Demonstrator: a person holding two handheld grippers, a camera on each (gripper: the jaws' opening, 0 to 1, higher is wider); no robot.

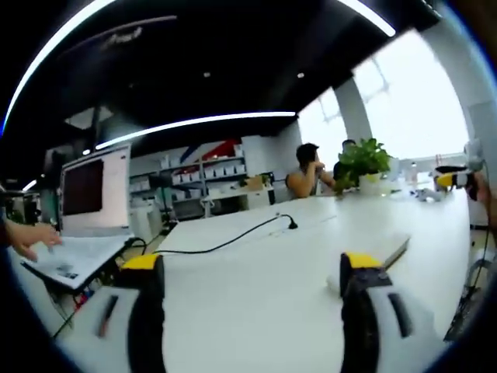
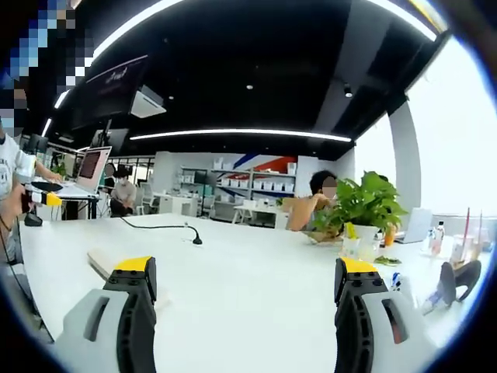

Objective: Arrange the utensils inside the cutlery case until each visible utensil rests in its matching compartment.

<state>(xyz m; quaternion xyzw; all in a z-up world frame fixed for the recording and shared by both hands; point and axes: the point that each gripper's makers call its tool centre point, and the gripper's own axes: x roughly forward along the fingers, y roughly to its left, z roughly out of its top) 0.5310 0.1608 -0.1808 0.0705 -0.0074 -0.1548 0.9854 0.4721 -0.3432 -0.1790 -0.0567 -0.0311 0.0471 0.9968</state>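
Left gripper [image 1: 252,291] spread wide over the white table [image 1: 264,311], nothing between the yellow-tipped jaws. Just past the right jaw, a flat pale case [image 1: 388,252] lying on the tabletop, probably the cutlery case; contents too flat to make out. Further out, a black cable [image 1: 233,241] snaking across the table to a small plug end. To the far left, an open laptop [image 1: 89,202] with a person's hand [image 1: 31,237] resting by it. At the far right edge, the other gripper [image 1: 454,180], small and yellow-tipped. Far side: a potted plant [image 1: 363,163] and seated people.

Right gripper [image 2: 245,291] likewise wide apart, holding nothing, above the same table [image 2: 248,264]. Flat pale case [image 2: 105,260] just beyond the left jaw. Black cable [image 2: 167,228] mid-table, potted plant [image 2: 365,206] to the far right, cups and bottles [image 2: 443,241] near the right edge.
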